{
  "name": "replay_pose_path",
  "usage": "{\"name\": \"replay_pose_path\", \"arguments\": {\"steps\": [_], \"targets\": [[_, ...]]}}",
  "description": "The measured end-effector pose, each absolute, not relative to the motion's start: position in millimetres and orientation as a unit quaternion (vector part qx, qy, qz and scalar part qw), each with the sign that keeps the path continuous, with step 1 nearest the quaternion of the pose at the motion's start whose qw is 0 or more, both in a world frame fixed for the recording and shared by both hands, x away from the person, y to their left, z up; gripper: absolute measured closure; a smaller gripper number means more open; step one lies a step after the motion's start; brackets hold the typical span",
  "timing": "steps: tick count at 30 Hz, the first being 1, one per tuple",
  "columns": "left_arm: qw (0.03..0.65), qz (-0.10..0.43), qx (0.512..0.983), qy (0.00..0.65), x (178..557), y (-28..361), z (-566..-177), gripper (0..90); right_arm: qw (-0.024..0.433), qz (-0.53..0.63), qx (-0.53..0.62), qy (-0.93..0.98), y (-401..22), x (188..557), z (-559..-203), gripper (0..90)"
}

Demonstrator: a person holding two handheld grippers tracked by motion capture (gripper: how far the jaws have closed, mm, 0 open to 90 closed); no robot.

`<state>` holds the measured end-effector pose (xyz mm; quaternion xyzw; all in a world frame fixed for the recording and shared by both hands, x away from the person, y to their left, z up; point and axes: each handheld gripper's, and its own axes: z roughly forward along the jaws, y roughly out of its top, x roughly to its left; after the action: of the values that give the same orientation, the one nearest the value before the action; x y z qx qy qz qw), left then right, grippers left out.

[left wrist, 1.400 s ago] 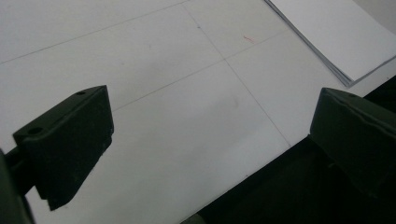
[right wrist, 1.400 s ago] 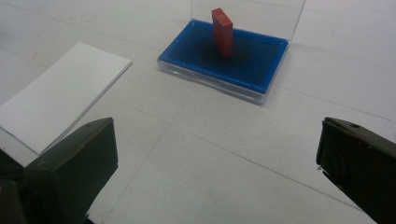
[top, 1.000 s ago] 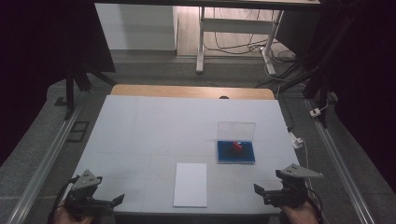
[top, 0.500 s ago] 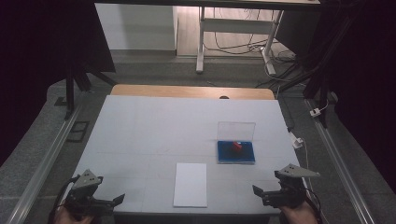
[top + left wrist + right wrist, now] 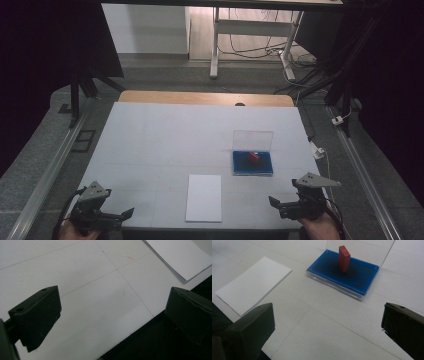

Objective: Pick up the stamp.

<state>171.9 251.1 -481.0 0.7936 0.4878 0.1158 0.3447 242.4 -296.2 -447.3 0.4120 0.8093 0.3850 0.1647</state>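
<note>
At the near table edge both tools wait, jaws spread, empty: left gripper [image 5: 102,216] at 7 o'clock, right gripper [image 5: 294,206] at 5. Red block [image 5: 344,259] stands upright on the blue pad [image 5: 359,280] of a clear open case, at 12 o'clock from the right gripper. Block looks rigid, light, tippy; pinch its flat faces. White paper stack [image 5: 204,197] lies between the grippers.

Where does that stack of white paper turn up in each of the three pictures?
High view: the stack of white paper lies near the table's front edge, about midway between the two grippers.
Left gripper view: its corner sits at the top right, past the open fingers.
Right gripper view: it lies at the left, left of the blue tray.
Shared landmark: the thin seam lines on the white table run beside the paper in all three.
</note>
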Motion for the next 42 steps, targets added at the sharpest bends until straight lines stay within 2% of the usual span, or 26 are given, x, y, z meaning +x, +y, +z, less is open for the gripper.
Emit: {"name": "replay_pose_path", "arguments": {"steps": [25, 42], "targets": [[0.341, 0.119, 0.796, 0.485, 172, 250, -481, 0.3, 0.147, 0.375, 0.381, 0.832, -279, 266, -444, 0.0], [0.332, 0.127, 0.797, 0.488, 171, 248, -481, 0.0, 0.142, 0.371, 0.375, 0.838, -267, 299, -446, 0.0]]}}
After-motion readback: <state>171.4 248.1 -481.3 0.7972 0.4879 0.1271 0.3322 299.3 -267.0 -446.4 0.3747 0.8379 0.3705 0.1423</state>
